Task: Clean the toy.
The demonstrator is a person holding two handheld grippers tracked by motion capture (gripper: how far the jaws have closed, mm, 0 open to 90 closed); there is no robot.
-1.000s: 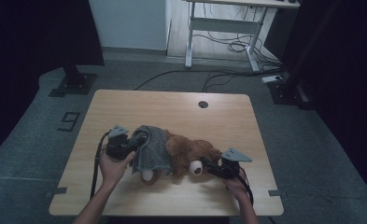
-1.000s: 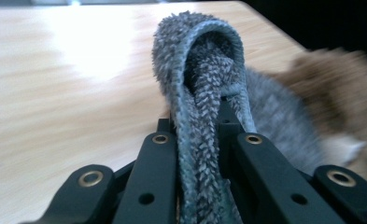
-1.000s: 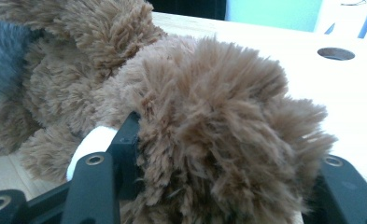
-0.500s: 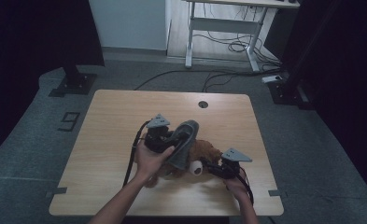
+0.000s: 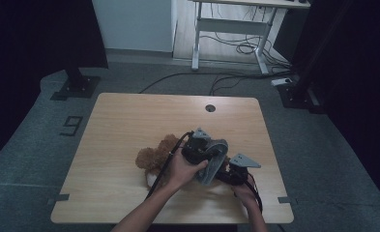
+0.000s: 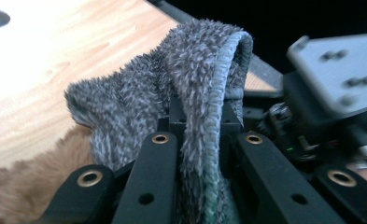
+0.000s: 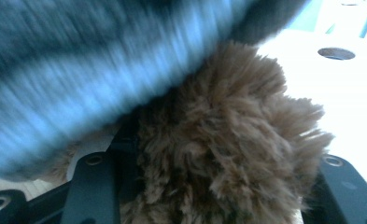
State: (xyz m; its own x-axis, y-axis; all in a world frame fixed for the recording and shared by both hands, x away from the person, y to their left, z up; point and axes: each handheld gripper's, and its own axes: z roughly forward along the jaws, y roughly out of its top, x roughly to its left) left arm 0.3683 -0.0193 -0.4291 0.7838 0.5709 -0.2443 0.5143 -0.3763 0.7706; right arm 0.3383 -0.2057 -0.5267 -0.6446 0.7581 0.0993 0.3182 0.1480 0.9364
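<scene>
A brown plush toy lies on the wooden table near its front edge. My left gripper is shut on a grey fuzzy cloth, held over the toy's right part. In the left gripper view the cloth folds up between the shut jaws of that gripper, with brown fur below left. My right gripper sits just right of it, low on the table. Its jaws are closed on a lump of the toy's fur, and the blurred cloth passes across above.
A round cable hole sits at the table's back middle. Behind the table stand a white desk frame with cables on the floor and a black stand base at the back left. The right gripper's grey plate is close beside the left jaws.
My left hand has carried the grey cloth from the toy's left side across to the right, ending next to the right gripper. The toy's left part is now uncovered. The right gripper has stayed put.
</scene>
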